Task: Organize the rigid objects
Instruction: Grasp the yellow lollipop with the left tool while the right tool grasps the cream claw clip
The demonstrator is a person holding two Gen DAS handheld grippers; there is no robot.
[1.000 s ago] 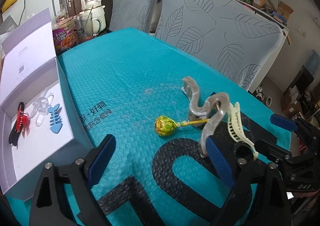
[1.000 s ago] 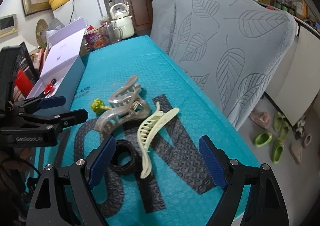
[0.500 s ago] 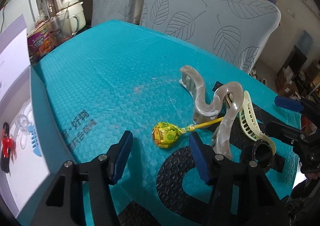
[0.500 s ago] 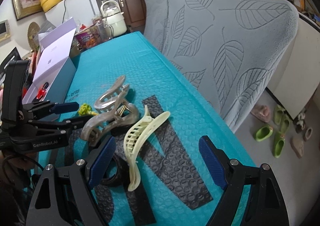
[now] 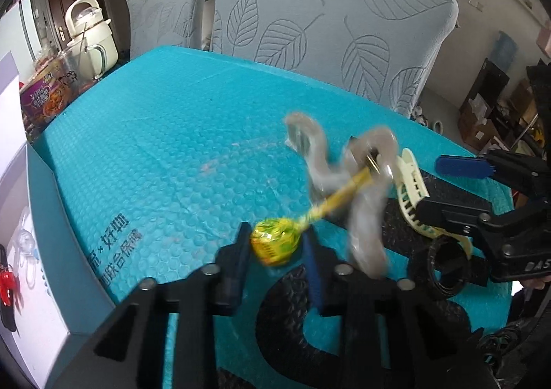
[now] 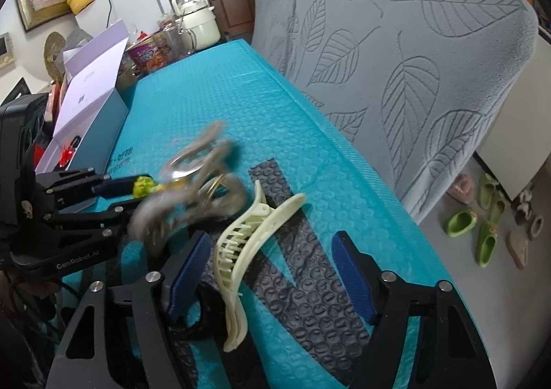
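A teal bubble-wrap mat (image 5: 165, 134) covered the table, with two leaf-patterned chair covers (image 5: 330, 27) behind it and an open white box (image 6: 86, 103) at the mat's far left edge. The left gripper (image 5: 275, 248), whose jaws had just been closing, was clamped on the yellow-green wrapped head of a lollipop (image 5: 273, 246), its stick running up against a blurred translucent hair claw (image 5: 365, 203) near the mat's middle. The right gripper (image 6: 268, 272), jaws spread but having just narrowed, straddled a cream hair claw (image 6: 248, 244) lying on the mat's black lettering; its pads did not press on the clip. A black ring (image 5: 447, 268) lay just beside the cream clip.
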